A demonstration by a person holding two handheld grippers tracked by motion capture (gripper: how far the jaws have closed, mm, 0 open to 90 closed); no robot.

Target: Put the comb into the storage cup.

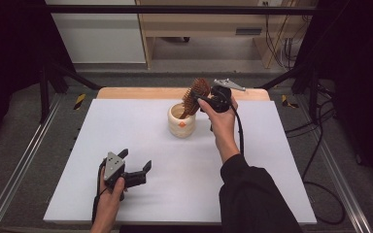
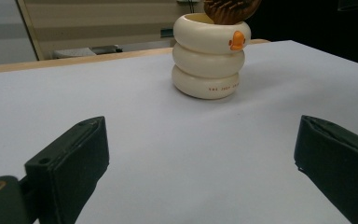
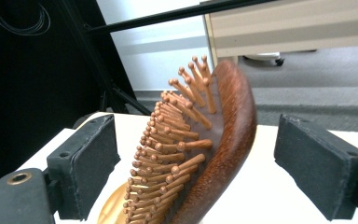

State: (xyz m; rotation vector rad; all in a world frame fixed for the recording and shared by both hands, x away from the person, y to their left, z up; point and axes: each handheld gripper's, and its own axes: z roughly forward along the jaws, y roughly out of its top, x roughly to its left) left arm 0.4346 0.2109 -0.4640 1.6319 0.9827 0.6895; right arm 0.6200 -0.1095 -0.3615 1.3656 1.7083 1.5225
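White covers the surface (image 1: 126, 126), with a wooden edge at the far side. Between the spread pads of the right claw (image 3: 196, 168) stands the wooden hairbrush (image 3: 200, 154), head up and tilted (neither pad touches it), its lower end down in the cream ringed cup (image 1: 182, 121) just below and beside that claw. Well apart from both, the left claw (image 2: 200, 163) rests low on the surface, its pads spread wide on nothing, with the cup straight ahead of it.
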